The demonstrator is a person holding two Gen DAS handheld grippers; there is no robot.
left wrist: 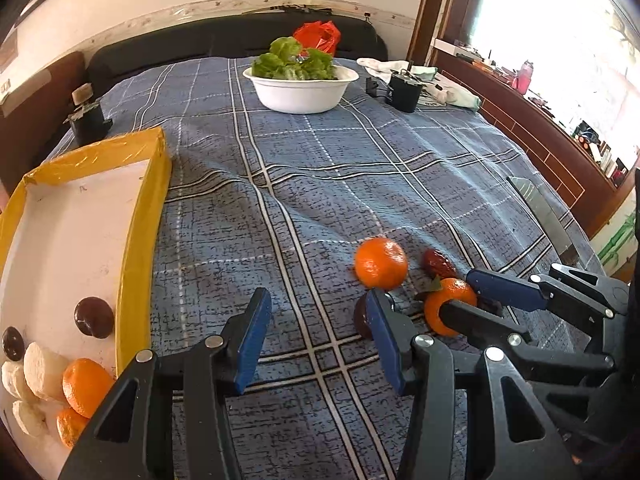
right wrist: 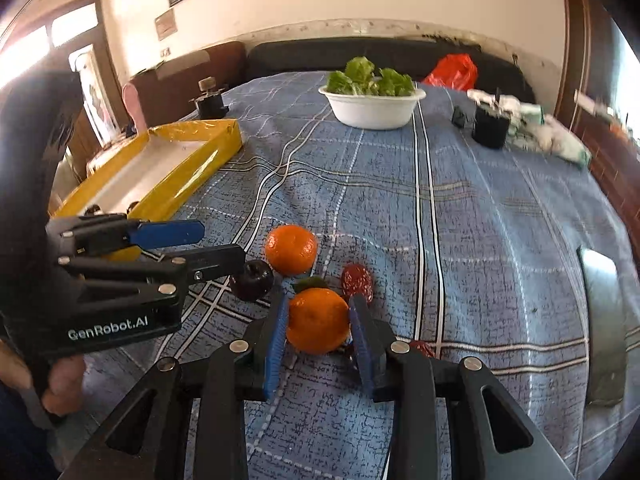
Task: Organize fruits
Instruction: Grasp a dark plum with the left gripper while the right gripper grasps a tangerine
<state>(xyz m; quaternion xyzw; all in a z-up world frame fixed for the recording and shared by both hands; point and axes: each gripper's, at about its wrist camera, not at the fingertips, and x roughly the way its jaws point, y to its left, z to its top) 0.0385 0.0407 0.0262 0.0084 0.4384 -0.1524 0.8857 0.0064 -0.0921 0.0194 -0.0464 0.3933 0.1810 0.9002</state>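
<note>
Containers first. The yellow-rimmed tray (left wrist: 140, 216) sits at my left, near the bed's left edge. Its white floor holds two tangerines (left wrist: 86, 386), several white banana slices (left wrist: 42, 372) and two dark round fruits (left wrist: 94, 317), all bunched at the near end; the far end is bare. The white bowl (left wrist: 301, 90) stands far back on the bed, filled with green lettuce (left wrist: 294, 62).

Loose fruit lies on the blue plaid bedspread (left wrist: 320, 184), well apart from the tray. My right gripper (right wrist: 318, 322) has its jaws set either side of a leafed tangerine (right wrist: 318, 320), blue pads close against its flanks; I cannot tell whether they press on it. A second tangerine (right wrist: 291, 250) lies just beyond, a dark plum (right wrist: 253, 285) to its left, a red date (right wrist: 357, 280) to its right, and another reddish fruit is partly hidden beneath my right pad.

My left gripper (left wrist: 316, 340) hovers above bare bedspread, jaws partly open and holding nothing, its tips near the plum.

Edges and room: a flat silvery slab (right wrist: 604, 332) lies toward the bed's right edge. Black devices (left wrist: 404, 92) stand near both far corners. The wide middle of the bedspread between tray and fruit is open cloth.
</note>
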